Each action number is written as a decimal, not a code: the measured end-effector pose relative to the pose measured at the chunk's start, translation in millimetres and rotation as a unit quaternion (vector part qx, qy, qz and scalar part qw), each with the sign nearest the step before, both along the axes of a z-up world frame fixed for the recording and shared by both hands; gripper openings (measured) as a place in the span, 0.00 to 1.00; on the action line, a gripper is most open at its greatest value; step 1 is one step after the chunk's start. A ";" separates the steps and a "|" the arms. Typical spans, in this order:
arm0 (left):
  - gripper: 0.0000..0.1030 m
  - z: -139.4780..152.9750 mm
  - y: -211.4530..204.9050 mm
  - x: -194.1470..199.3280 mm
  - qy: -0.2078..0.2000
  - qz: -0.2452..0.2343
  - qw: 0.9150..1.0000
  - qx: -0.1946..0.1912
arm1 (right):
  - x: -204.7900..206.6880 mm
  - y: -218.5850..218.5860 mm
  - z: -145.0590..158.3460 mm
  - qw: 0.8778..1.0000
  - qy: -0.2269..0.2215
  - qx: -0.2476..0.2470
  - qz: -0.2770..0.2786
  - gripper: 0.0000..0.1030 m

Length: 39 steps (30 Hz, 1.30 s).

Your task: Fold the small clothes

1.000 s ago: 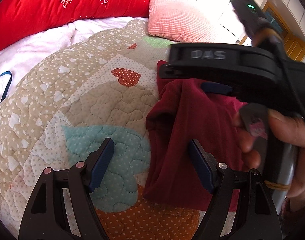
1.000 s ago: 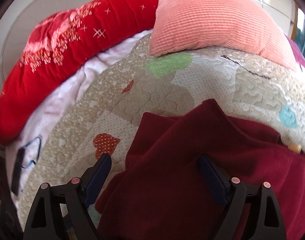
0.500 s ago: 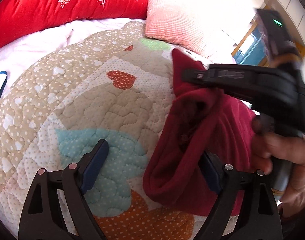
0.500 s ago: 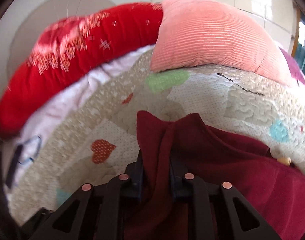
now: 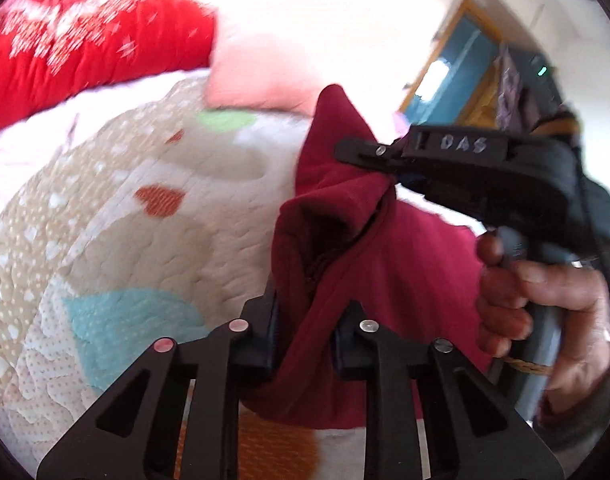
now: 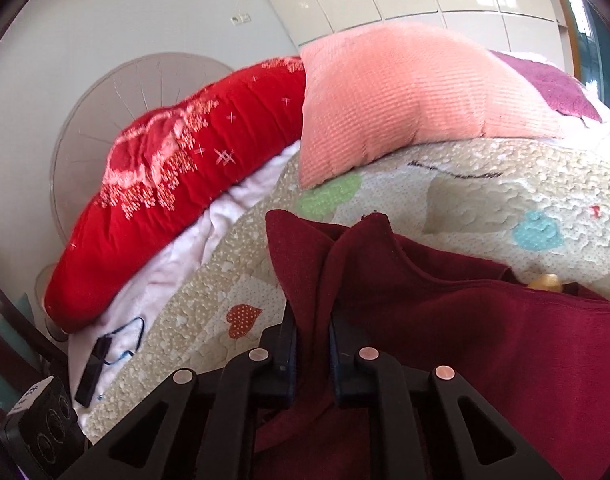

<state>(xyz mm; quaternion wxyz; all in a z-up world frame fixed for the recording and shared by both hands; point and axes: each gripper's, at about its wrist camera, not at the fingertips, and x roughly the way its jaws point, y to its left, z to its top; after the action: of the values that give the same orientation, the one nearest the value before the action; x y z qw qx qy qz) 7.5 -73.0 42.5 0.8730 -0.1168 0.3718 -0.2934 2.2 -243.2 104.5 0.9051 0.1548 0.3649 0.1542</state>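
Both grippers pinch the maroon garment (image 5: 405,264): the left gripper (image 5: 305,344) at its near edge, the right gripper (image 6: 313,344) at a raised corner. The cloth bunches in folds, lifted off the quilt (image 5: 125,220).

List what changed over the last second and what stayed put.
Both tools took hold of the dark red garment: the right tool shut first, then the left tool shut on its near edge. That edge has risen off the quilt. The pillows and quilt stayed where they were.
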 end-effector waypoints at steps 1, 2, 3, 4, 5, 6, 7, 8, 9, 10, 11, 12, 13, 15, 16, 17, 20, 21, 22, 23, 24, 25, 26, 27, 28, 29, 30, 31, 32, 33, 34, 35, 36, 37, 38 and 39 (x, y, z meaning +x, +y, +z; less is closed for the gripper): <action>0.17 8.0 -2.9 -5.4 -0.008 -0.008 1.000 -0.007 | -5.9 -6.5 7.6 1.000 -0.007 0.006 0.000 0.11; 0.17 16.0 -7.8 -11.6 -0.012 -0.017 1.000 -0.014 | -14.5 -14.7 17.6 1.000 -0.018 0.011 0.000 0.11; 0.17 24.3 -16.5 -18.9 -0.015 -0.032 0.999 -0.021 | -24.0 -22.9 27.4 1.000 -0.028 0.007 -0.001 0.11; 0.17 29.3 -24.0 -24.1 -0.017 -0.044 0.999 -0.024 | -32.1 -30.2 34.9 0.999 -0.036 0.001 -0.004 0.11; 0.17 35.8 -36.9 -32.6 -0.020 -0.061 0.998 -0.025 | -42.6 -40.4 42.7 0.999 -0.044 -0.005 -0.007 0.11; 0.17 40.6 -49.9 -40.1 -0.025 -0.077 0.997 -0.020 | -52.9 -52.1 48.2 0.999 -0.051 -0.008 -0.011 0.11; 0.17 45.4 -64.7 -49.1 -0.032 -0.093 0.995 -0.013 | -66.6 -67.9 53.2 0.998 -0.059 -0.011 -0.019 0.11; 0.17 49.3 -81.5 -57.4 -0.037 -0.110 0.993 -0.006 | -75.6 -80.2 55.1 0.997 -0.063 -0.015 -0.030 0.11; 0.17 51.6 -98.7 -64.8 -0.038 -0.127 0.991 -0.004 | -88.0 -97.5 55.1 0.997 -0.066 -0.018 -0.046 0.11; 0.17 51.8 -112.6 -69.4 -0.035 -0.140 0.990 -0.003 | -97.1 -112.3 53.5 0.996 -0.065 -0.019 -0.060 0.11; 0.17 49.6 -130.3 -73.7 -0.029 -0.156 0.987 0.000 | -106.4 -131.5 48.9 0.995 -0.059 -0.016 -0.077 0.11; 0.17 45.6 -148.7 -78.4 -0.022 -0.170 0.985 0.005 | -113.1 -148.7 42.9 0.994 -0.048 -0.013 -0.095 0.11; 0.17 41.3 -163.8 -83.2 -0.018 -0.180 0.983 0.013 | -118.3 -165.5 34.2 0.993 -0.033 -0.014 -0.116 0.11; 0.17 27.5 -196.4 -89.9 -0.009 -0.198 0.980 0.037 | -120.1 -190.3 10.1 0.989 -0.001 -0.022 -0.147 0.11; 0.18 18.6 -212.2 -90.9 -0.002 -0.204 0.977 0.057 | -117.3 -202.4 -5.4 0.987 0.021 -0.009 -0.159 0.11; 0.18 10.9 -224.1 -90.6 0.004 -0.206 0.975 0.080 | -115.1 -213.6 -20.4 0.984 0.038 0.014 -0.174 0.12; 0.23 14.9 -225.7 -91.4 0.008 -0.203 0.974 0.098 | -120.4 -232.4 -35.6 0.977 0.046 0.075 -0.193 0.26; 0.30 22.1 -220.5 -94.0 0.009 -0.209 0.973 0.093 | -126.3 -234.8 -31.1 0.977 0.032 0.084 -0.195 0.29; 0.40 30.4 -213.1 -95.6 0.008 -0.215 0.973 0.086 | -131.8 -235.7 -24.8 0.977 0.017 0.086 -0.194 0.38; 0.46 38.6 -202.9 -97.6 -0.001 -0.213 0.974 0.081 | -136.5 -236.3 -17.0 0.978 0.004 0.082 -0.193 0.50; 0.55 43.3 -191.7 -100.9 -0.017 -0.204 0.976 0.077 | -139.0 -233.2 -10.4 0.979 -0.008 0.069 -0.191 0.54; 0.63 52.6 -179.3 -100.3 -0.041 -0.186 0.979 0.074 | -138.9 -229.1 -6.2 0.981 -0.014 0.055 -0.186 0.58; 0.66 57.9 -170.8 -98.3 -0.059 -0.169 0.981 0.073 | -137.3 -226.8 -2.8 0.983 -0.015 0.033 -0.181 0.63; 0.66 60.9 -163.8 -93.0 -0.072 -0.147 0.984 0.076 | -133.0 -222.0 -4.4 0.984 -0.010 0.012 -0.180 0.64; 0.66 61.0 -161.1 -88.1 -0.076 -0.134 0.985 0.082 | -125.6 -218.9 -8.9 0.984 0.006 -0.004 -0.180 0.65; 0.66 58.6 -158.8 -80.4 -0.076 -0.117 0.986 0.093 | -116.0 -215.4 -16.4 0.983 0.028 -0.012 -0.179 0.63; 0.66 53.6 -156.7 -73.7 -0.068 -0.104 0.987 0.101 | -109.0 -212.6 -23.5 0.984 0.042 -0.011 -0.170 0.54; 0.66 47.6 -154.0 -73.5 -0.060 -0.097 0.988 0.105 | -106.5 -208.5 -28.1 0.986 0.047 -0.018 -0.161 0.26; 0.66 39.4 -153.5 -70.0 -0.050 -0.093 0.988 0.111 | -108.1 -203.9 -28.1 0.985 0.039 -0.046 -0.165 0.22; 0.66 28.1 -153.8 -65.7 -0.037 -0.094 0.987 0.123 | -110.0 -199.6 -26.3 0.982 0.032 -0.077 -0.167 0.21; 0.66 18.2 -152.1 -67.2 -0.027 -0.096 0.986 0.136 | -110.4 -199.4 -28.0 0.980 0.035 -0.097 -0.170 0.19; 0.66 5.9 -154.2 -68.4 -0.012 -0.101 0.983 0.154 | -108.2 -202.7 -34.0 0.976 0.048 -0.110 -0.181 0.19; 0.67 -4.8 -157.3 -70.7 -0.001 -0.107 0.981 0.160 | -106.0 -208.4 -39.7 0.973 0.061 -0.114 -0.192 0.19; 0.67 -12.7 -158.5 -70.2 0.006 -0.109 0.982 0.154 | -106.1 -215.0 -43.7 0.972 0.068 -0.106 -0.197 0.19; 0.67 -16.6 -157.3 -72.3 0.006 -0.105 0.984 0.143 | -109.6 -221.0 -43.2 0.974 0.065 -0.085 -0.200 0.19; 0.67 -18.7 -157.2 -75.7 0.007 -0.103 0.985 0.139 | -114.9 -224.1 -39.9 0.975 0.060 -0.068 -0.202 0.19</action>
<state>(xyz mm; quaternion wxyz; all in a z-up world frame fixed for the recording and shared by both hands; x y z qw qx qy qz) -68.2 -230.2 23.8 0.8431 0.0428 0.4251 -0.3264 -112.7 -467.3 64.5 0.9024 0.1721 0.3893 -0.0668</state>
